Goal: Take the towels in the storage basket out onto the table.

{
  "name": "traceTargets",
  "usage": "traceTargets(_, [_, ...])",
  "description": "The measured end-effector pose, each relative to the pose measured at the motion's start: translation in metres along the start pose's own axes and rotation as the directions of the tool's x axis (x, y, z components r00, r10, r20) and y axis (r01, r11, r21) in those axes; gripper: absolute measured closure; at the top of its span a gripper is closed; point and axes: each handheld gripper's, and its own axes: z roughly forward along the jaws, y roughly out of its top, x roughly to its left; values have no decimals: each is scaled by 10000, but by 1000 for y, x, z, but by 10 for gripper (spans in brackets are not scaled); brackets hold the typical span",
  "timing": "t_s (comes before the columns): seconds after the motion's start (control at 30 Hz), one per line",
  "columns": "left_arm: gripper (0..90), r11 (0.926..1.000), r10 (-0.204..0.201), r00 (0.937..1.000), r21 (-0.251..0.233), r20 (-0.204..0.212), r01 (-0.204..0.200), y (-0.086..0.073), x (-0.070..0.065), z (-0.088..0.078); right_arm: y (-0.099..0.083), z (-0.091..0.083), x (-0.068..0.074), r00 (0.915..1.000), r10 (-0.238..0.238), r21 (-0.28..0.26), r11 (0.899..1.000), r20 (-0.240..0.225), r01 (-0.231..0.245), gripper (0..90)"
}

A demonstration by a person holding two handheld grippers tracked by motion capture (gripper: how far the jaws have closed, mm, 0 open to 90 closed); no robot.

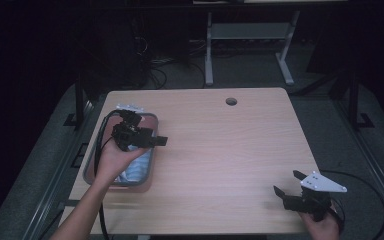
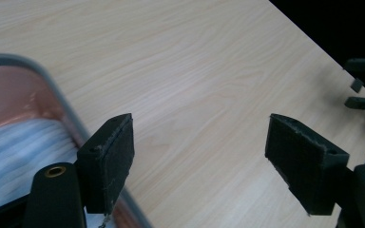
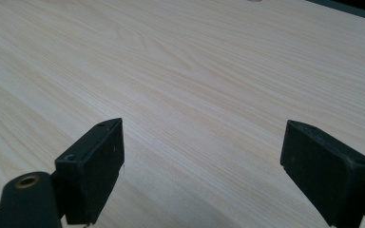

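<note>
A light wooden table with a round cable hole near its far edge is seen in a dark room; a grey floor, loose cables and the white legs of another desk lie beyond it. A grey-rimmed tray with a coppery inner wall is placed directly beneath the left gripper, whose jaws are spread wide and hold nothing. A white, blue-striped cloth is lying inside the tray, just behind and below that gripper's left jaw. The right gripper is held well apart over bare wood near the table's near corner, its jaws likewise parted and empty.
</note>
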Motion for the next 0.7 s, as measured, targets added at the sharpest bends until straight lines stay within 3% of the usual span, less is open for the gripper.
traceTargets(0.2, [244,9991,-419,9986,-37,-331,418,-9,18,-9,0,0,1,10000,-18,14,10000,12,18,141])
traceTargets(0.43, [246,9944,-1039,9922,-247,-694,1024,-22,38,-19,0,1,1,10000,-17,37,10000,-11,17,142])
traceTargets(0.6, [246,9902,-1391,9845,-273,-1070,1369,-32,51,-23,0,1,1,10000,-63,54,10000,-2,63,141])
traceTargets(0.7, [246,9858,-1672,9728,-151,-1603,1670,-40,63,-25,0,1,2,10000,-59,58,10000,-26,59,142])
